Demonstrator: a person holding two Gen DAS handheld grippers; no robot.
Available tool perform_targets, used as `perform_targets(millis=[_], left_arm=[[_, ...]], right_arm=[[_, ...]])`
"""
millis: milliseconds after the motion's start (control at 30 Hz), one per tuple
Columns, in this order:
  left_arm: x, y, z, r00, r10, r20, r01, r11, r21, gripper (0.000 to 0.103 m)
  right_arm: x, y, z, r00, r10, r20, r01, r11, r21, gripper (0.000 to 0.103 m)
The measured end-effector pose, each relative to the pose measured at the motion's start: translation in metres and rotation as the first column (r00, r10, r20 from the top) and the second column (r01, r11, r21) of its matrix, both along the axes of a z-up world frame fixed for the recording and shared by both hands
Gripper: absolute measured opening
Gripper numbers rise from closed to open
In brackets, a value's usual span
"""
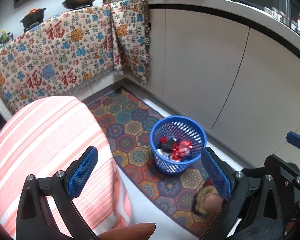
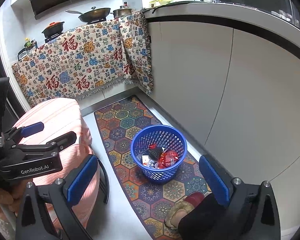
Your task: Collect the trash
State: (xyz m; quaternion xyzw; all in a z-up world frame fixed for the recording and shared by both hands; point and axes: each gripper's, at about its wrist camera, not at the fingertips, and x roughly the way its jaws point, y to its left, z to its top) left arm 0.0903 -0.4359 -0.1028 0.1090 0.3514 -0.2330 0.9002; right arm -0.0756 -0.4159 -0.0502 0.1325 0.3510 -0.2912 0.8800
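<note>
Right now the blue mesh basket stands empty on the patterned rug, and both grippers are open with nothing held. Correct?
Not quite. The blue mesh basket is not empty: the right wrist view shows red wrappers and other scraps inside. It does stand on the patterned rug, and the left gripper and right gripper are both open, holding nothing.

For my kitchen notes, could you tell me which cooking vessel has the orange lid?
The black pot, leftmost on the stove; the wok and steel pot have other lids.
</note>
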Motion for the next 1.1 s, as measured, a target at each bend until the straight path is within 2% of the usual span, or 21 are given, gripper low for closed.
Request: perform_targets(millis=[1100], left_arm=[[-0.0019, -0.0052, -0.0012, 1.000, -0.019, -0.014, 0.018, 0.999, -0.035, 0.102]], right_arm=[[-0.0027, 0.0004, -0.0043, 0.999, -0.031, -0.005, 0.032, 0.999, 0.010, 0.103]])
